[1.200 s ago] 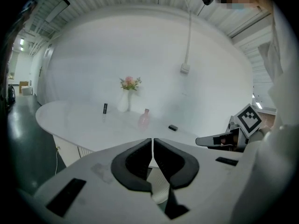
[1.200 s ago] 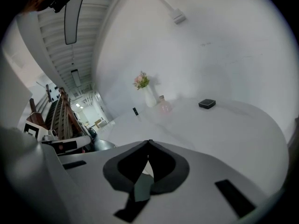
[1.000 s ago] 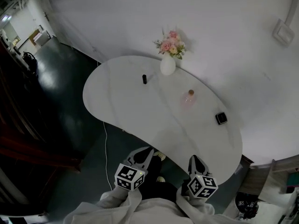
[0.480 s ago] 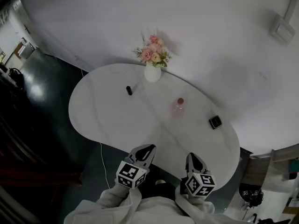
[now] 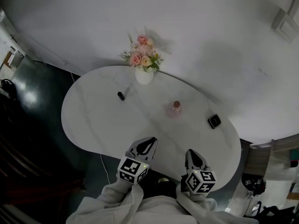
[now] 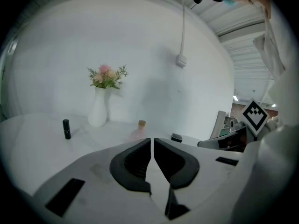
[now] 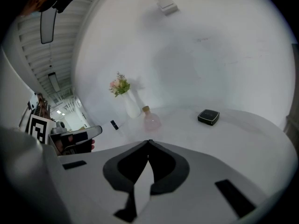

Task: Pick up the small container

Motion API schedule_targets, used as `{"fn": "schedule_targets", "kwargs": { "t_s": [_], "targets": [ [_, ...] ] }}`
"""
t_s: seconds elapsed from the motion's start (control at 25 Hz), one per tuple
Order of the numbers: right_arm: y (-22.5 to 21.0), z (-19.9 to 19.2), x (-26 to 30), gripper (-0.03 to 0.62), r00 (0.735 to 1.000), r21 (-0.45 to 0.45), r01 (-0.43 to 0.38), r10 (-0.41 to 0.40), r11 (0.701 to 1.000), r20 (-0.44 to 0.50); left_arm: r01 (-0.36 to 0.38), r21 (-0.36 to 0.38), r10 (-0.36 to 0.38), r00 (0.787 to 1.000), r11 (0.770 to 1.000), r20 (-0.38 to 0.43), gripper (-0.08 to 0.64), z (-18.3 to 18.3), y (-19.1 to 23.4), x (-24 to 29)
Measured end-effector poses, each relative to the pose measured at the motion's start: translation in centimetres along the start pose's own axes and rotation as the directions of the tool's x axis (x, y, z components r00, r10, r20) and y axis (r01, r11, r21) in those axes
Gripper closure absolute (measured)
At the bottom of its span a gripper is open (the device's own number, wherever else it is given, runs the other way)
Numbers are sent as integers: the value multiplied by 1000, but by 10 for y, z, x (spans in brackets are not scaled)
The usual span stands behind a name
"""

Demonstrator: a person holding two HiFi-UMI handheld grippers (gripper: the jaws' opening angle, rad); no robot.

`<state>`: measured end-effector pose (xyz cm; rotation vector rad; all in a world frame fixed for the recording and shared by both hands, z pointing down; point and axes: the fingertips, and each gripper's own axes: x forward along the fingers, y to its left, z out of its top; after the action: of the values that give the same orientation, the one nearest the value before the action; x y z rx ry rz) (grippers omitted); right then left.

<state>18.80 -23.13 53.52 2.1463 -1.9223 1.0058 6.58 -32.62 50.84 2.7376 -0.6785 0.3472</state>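
Currently: left claw (image 5: 150, 140) closed, empty; right claw (image 5: 190, 152) closed, empty; both over near counter (image 5: 93, 125) edge. Black container (image 5: 214, 121) far right on counter, beside pink bottle (image 5: 174, 108).

Flower vase (image 5: 144, 73) stands on the white table (image 5: 96, 122).

You stand in a staged corner of a larger hall, more studio or lab than home. A plain white wall (image 5: 210, 41) backs a white oval worktop (image 5: 98, 120) dressed with a vase (image 5: 144, 75) of flowers (image 5: 141, 58). Around it lies a dark glossy floor (image 5: 35, 108), and a ribbed ceiling (image 7: 32, 55) with strip lights (image 7: 52, 81) runs off to the side.
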Motion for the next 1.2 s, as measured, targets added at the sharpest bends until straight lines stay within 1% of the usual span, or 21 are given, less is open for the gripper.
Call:
{"fn": "schedule_targets", "kwargs": {
  "t_s": [0.36, 0.4, 0.44, 0.48, 0.56, 0.76, 0.96, 1.2],
  "targets": [
    [0, 5, 14, 543, 999, 10, 38, -38, 999, -25, 81, 35, -82, 997, 996, 8, 531, 32, 15, 43],
    [-1, 6, 16, 543, 999, 12, 44, -43, 999, -23, 95, 38, -95, 995, 995, 3, 508, 34, 15, 48],
    [-2, 8, 18, 543, 999, 14, 50, -50, 999, -21, 110, 39, -110, 994, 993, -2, 454, 35, 14, 54],
    [-3, 10, 19, 543, 998, 15, 56, -56, 998, -18, 123, 40, -122, 992, 992, -9, 423, 36, 14, 59],
    [-5, 15, 22, 543, 998, 17, 67, -66, 998, -12, 135, 45, -135, 991, 990, -21, 405, 36, 15, 69],
    [-13, 29, 32, 543, 996, 36, 93, -94, 995, 7, 146, 45, -143, 988, 988, -53, 356, 33, 20, 95],
    [-20, 42, 41, 543, 993, 44, 113, -114, 993, 22, 145, 37, -141, 987, 989, -82, 353, 29, 26, 121],
    [-31, 48, 49, 543, 990, 58, 141, -142, 988, 16, 122, 89, -113, 988, 989, -103, 353, 24, 33, 152]
  ]
}}
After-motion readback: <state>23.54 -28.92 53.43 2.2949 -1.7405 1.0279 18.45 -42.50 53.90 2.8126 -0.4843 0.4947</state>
